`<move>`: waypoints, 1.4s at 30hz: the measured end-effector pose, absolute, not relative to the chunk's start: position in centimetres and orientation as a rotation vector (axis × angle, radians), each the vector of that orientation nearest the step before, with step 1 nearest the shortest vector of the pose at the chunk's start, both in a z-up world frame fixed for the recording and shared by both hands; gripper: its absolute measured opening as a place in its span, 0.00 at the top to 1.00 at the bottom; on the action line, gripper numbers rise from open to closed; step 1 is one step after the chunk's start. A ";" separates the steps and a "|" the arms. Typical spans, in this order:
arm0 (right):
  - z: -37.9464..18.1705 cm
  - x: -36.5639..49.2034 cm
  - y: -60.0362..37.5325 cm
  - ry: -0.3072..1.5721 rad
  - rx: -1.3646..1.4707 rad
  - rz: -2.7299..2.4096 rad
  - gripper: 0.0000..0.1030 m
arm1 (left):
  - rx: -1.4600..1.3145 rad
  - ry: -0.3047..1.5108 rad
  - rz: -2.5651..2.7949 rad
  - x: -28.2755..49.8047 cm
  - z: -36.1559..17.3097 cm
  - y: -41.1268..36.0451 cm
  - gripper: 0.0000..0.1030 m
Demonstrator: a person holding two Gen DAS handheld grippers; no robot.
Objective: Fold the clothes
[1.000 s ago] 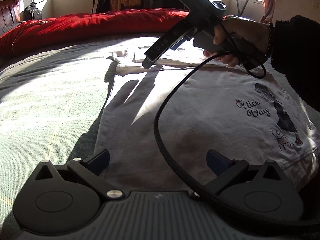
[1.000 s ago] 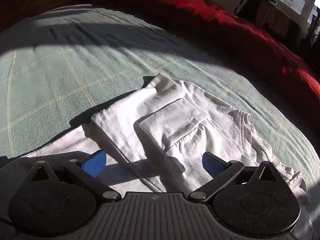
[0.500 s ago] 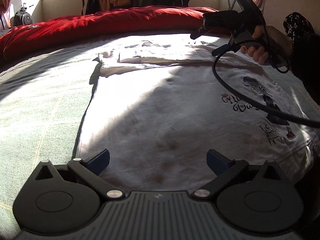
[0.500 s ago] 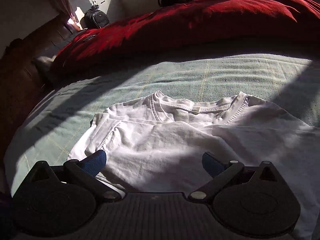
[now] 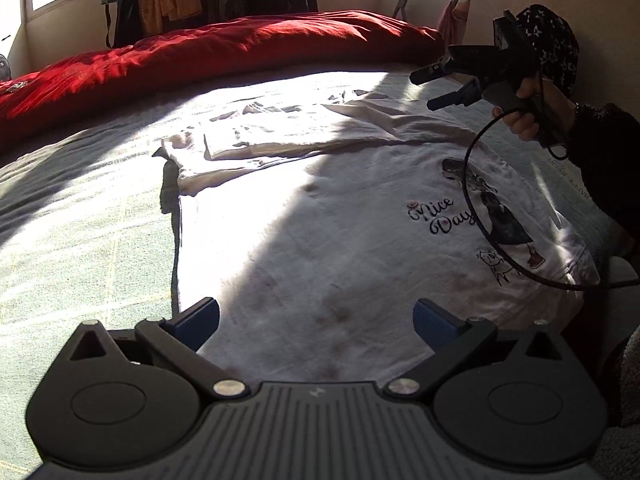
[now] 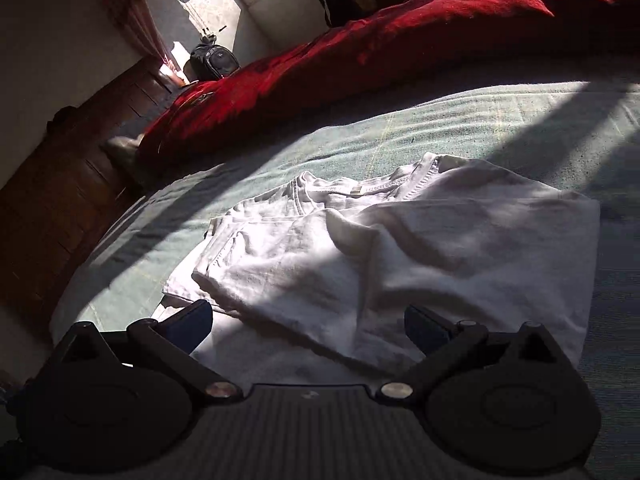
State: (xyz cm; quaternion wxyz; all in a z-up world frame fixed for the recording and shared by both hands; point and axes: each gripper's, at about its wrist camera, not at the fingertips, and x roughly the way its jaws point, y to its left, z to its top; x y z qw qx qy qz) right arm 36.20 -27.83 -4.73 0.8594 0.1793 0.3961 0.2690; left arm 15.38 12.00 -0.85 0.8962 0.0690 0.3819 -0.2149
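A soft white T-shirt [image 5: 320,216] is lying flat on the green woven bedspread [image 5: 80,216], sleeves folded inward. Both the left gripper [image 5: 316,314] and right gripper [image 6: 308,320] are hovering wide apart, empty. A rumpled red duvet [image 5: 224,52] is lying behind.

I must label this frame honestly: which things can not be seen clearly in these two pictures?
- White printed T-shirt: near hem, left wrist view, hidden behind left gripper.
- Print, crossed by black cable.
- Right gripper: handle hidden by hand.
- Neck label, right wrist view: too small.
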 end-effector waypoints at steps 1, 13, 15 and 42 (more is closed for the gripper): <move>-4.7 36.9 -28.7 0.828 0.395 0.555 0.00 | 0.151 0.772 -0.467 16.3 0.0 11.9 0.01; -6.6 44.3 -28.0 0.892 0.403 0.613 0.00 | 0.092 0.745 -0.841 39.0 -2.3 -0.9 0.01; -7.2 44.9 -27.7 0.908 0.383 0.624 0.00 | 0.055 0.807 -0.823 40.9 -4.8 -0.8 0.01; -9.3 50.4 -19.7 0.877 0.324 0.631 0.00 | 0.096 0.841 -0.607 40.7 -6.1 7.7 0.01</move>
